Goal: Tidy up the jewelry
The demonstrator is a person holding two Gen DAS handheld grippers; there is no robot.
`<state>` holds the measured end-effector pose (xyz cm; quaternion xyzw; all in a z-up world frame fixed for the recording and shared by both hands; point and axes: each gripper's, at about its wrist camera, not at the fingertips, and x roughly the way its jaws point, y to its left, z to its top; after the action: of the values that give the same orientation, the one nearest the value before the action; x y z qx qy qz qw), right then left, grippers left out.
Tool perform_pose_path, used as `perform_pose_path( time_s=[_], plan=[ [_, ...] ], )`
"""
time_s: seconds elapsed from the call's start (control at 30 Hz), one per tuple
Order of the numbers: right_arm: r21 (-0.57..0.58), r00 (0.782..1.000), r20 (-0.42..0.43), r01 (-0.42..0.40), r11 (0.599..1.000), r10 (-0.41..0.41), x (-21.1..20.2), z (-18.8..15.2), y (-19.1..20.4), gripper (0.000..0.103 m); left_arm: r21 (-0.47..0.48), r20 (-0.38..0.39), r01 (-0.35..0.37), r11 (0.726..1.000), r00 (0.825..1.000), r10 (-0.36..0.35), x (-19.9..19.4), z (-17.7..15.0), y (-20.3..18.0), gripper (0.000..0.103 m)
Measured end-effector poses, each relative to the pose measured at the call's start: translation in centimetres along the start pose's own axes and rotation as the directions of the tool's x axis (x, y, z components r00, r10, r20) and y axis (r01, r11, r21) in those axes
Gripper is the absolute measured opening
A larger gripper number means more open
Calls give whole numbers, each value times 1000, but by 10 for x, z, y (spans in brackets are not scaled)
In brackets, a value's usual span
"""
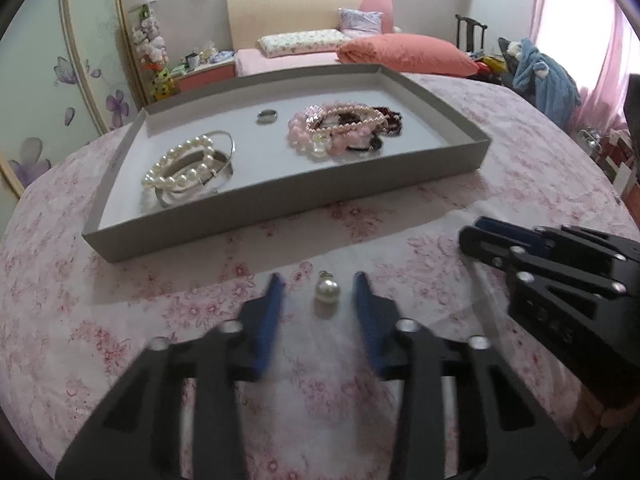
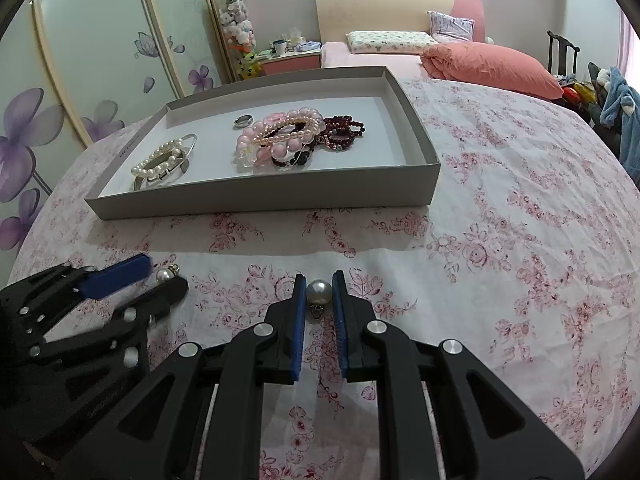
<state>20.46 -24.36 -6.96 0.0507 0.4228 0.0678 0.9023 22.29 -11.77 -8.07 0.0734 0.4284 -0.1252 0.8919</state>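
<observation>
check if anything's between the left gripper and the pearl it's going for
Nothing visible. The pearl earring lies on the floral bedsheet right between the open fingers of the left gripper, with clear cloth on both sides.

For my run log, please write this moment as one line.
left gripper: open around loose white pearl earring | right gripper: shut on second white pearl earring | grey cardboard tray: holds bracelets

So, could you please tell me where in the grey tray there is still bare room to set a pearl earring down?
The grey tray has bare floor at its right end, beyond the dark red beads, and a strip along the near wall. The middle is crowded by the pink bracelet pile; the pearl bracelet fills the left.
</observation>
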Motion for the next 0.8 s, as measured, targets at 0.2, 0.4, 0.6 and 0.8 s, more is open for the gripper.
perform_pose_path(
  time_s=[0.2, 0.4, 0.6, 0.8],
  plan=[
    [-27, 1000, 0, 26, 999, -26, 0, 0, 4, 14, -39, -10, -70, 997, 998, 70, -3, -4, 26, 14],
    [-88, 1000, -6, 9, 996, -10, 2, -3, 23, 14, -90, -15, -152, 984, 988, 152, -13, -17, 72, 14],
    [-91, 1000, -8, 7, 996, -8, 1, -4, 23, 14, -122, -14, -132, 984, 991, 131, -15, -18, 84, 14],
    [-111, 1000, -6, 28, 993, -29, 2, -3, 29, 14, -153, -10, -100, 983, 995, 100, -15, -19, 88, 15]
  ],
)
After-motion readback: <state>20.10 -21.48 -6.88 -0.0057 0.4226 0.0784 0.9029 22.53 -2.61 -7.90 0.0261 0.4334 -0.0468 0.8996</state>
